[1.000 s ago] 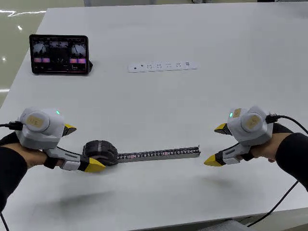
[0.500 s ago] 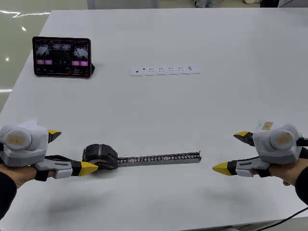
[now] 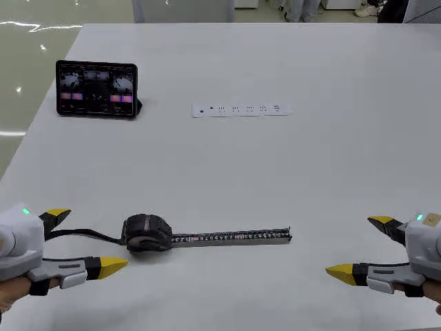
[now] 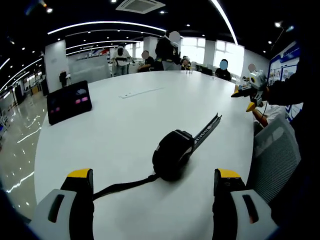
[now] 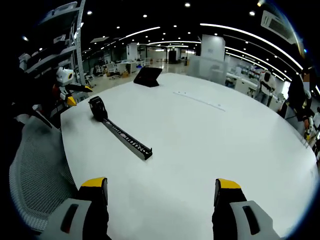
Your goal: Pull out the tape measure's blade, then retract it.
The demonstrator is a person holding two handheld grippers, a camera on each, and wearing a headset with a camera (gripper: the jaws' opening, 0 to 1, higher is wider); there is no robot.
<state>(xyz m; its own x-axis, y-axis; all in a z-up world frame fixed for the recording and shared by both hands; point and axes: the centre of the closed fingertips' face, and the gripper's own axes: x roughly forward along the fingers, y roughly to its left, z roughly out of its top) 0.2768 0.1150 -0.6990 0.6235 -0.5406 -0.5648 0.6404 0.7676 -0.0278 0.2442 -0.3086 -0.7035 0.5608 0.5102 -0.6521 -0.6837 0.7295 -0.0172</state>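
Note:
A black tape measure (image 3: 145,232) lies on the white table (image 3: 275,165), its blade (image 3: 231,237) drawn out to the right and lying flat. A black strap trails left from the case. My left gripper (image 3: 83,241) is open at the table's near left, a little short of the case (image 4: 172,152), holding nothing. My right gripper (image 3: 362,248) is open at the near right, well apart from the blade's hooked end (image 5: 145,152). The tape measure's case (image 5: 97,107) lies far off in the right gripper view.
A dark tablet (image 3: 97,90) stands propped at the far left. A white power strip (image 3: 241,109) lies flat beyond the middle. The near table edge runs just under both grippers. People stand in the room beyond the table.
Both grippers have drawn back outward and toward the near edge, away from the tape measure. The left one has left the case. The blade stays extended; the camera shifted slightly.

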